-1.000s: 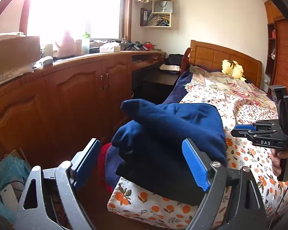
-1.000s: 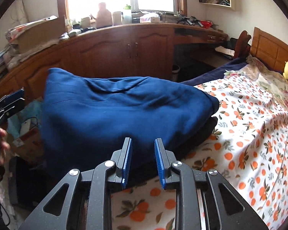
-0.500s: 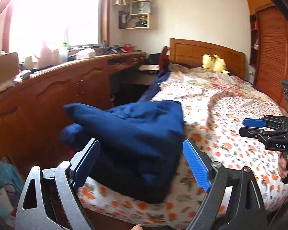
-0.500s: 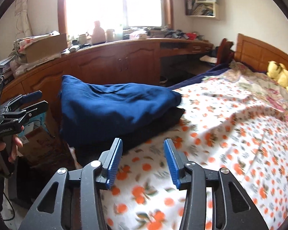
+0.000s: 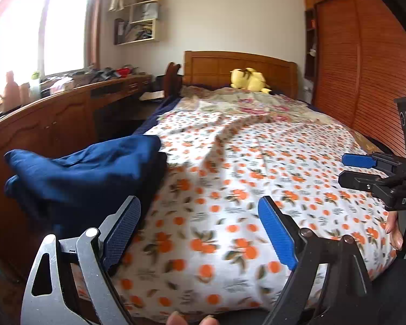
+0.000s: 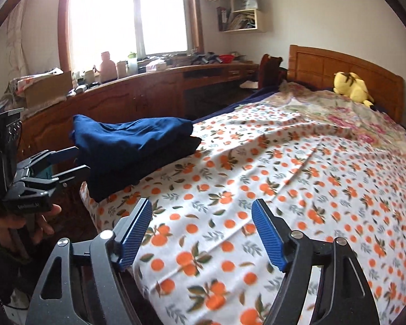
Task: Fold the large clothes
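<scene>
Navy folded garment (image 6: pixel 132 140) lies stacked on darker folded piece (image 6: pixel 143 168) at bed corner, on orange-print sheet (image 6: pixel 297 184), beside wooden cabinets (image 6: pixel 138 94). Left gripper (image 5: pixel 200 230) spread wide, holding nothing, near stack. Right gripper (image 6: pixel 201 233) likewise agape, empty, over bare sheet. Yellow plush (image 6: pixel 350 88) by headboard.

Wooden-framed bed (image 6: pixel 346 67) is covered by a white sheet printed with oranges (image 6: pixel 297 189), wrinkled across the middle. Folded dark blue garment (image 6: pixel 132 138) sits on a black folded garment (image 6: pixel 138 168) at the bed's near left corner. Yellow plush toy (image 6: pixel 350 88) lies by the headboard, on a floral quilt (image 6: pixel 365 116).
</scene>
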